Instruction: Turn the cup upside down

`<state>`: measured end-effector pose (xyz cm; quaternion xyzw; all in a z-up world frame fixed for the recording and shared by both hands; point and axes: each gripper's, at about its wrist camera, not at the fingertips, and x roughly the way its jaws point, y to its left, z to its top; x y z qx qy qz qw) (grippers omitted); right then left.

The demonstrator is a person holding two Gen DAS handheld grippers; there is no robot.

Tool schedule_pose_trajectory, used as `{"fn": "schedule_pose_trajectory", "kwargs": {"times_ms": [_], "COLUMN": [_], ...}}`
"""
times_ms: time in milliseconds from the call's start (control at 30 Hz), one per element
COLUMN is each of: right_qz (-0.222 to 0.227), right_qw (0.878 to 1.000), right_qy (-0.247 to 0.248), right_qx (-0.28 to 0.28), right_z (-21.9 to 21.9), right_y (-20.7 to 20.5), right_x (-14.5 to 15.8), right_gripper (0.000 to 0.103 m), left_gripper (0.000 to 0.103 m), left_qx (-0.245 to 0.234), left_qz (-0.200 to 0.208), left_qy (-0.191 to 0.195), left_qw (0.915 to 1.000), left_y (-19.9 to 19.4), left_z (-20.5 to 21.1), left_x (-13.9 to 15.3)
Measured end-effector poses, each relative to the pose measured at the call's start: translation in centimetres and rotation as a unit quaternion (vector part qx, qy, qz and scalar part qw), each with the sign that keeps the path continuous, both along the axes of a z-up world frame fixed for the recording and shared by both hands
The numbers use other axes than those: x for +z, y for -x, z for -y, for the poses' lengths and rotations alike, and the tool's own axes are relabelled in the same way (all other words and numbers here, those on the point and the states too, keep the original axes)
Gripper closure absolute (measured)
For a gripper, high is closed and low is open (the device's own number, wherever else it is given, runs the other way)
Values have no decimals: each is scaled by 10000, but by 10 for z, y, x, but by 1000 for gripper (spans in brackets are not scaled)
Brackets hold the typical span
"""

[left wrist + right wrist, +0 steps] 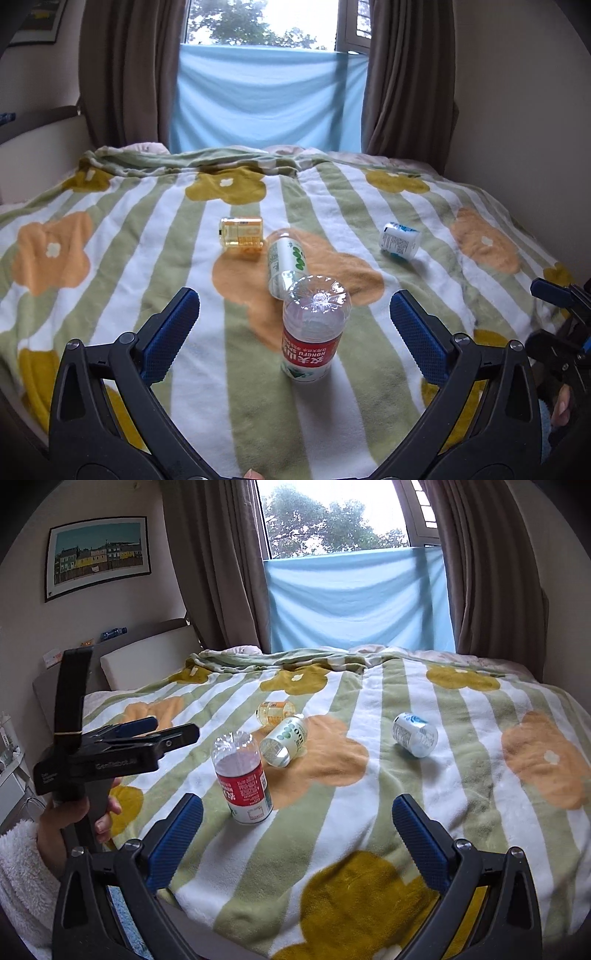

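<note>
The cut-bottle cup point(313, 328) is stood base-up on the blanket point(110, 206), between the wide-open left gripper point(294, 332) fingers. It's probably light, thin and crushable, so the red label band is best gripped gently. At 12 o'clock lies a green-label cup point(286, 264); the right gripper point(297, 840) is spread apart, empty.

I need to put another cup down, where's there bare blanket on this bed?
Bare blanket lies right of the red-label cup, before the blue-label cup. It is crowded behind the red-label cup, where the green-label cup and yellow cup lie.

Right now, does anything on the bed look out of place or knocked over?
Yes. Three cut-bottle cups lie on their sides on the blanket: yellow cup, green-label cup, blue-label cup. Only the red-label cup stands, base up.
</note>
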<state>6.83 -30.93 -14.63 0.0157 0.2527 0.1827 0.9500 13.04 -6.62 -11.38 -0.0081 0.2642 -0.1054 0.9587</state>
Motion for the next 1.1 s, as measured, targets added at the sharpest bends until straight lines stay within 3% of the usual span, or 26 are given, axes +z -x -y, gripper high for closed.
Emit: {"fn": "schedule_pose_trajectory", "kwargs": {"times_ms": [300,433,733,1100], "right_qz": [795,1099,1357,1458], "right_qw": [9911,9826,9728,9675], "right_qy": [287,276,428,631], "right_qx": [-1032,-1475,-1829,-1968], "right_z": [-41,-54,-73,-77], "right_y": [25,39,56,59], "right_x": [93,116,110,114], "right_gripper": [1,1,1,1], "left_gripper": [0,0,0,0], "left_qx": [238,520,573,537], "left_qz": [549,973,1314,1316], "left_qy": [222,41,-57,-28], "left_qw": [9980,9939,9896,9898], "left_y": [56,81,108,110], "left_z": [-52,-63,-70,-63], "left_x": [78,102,108,106]}}
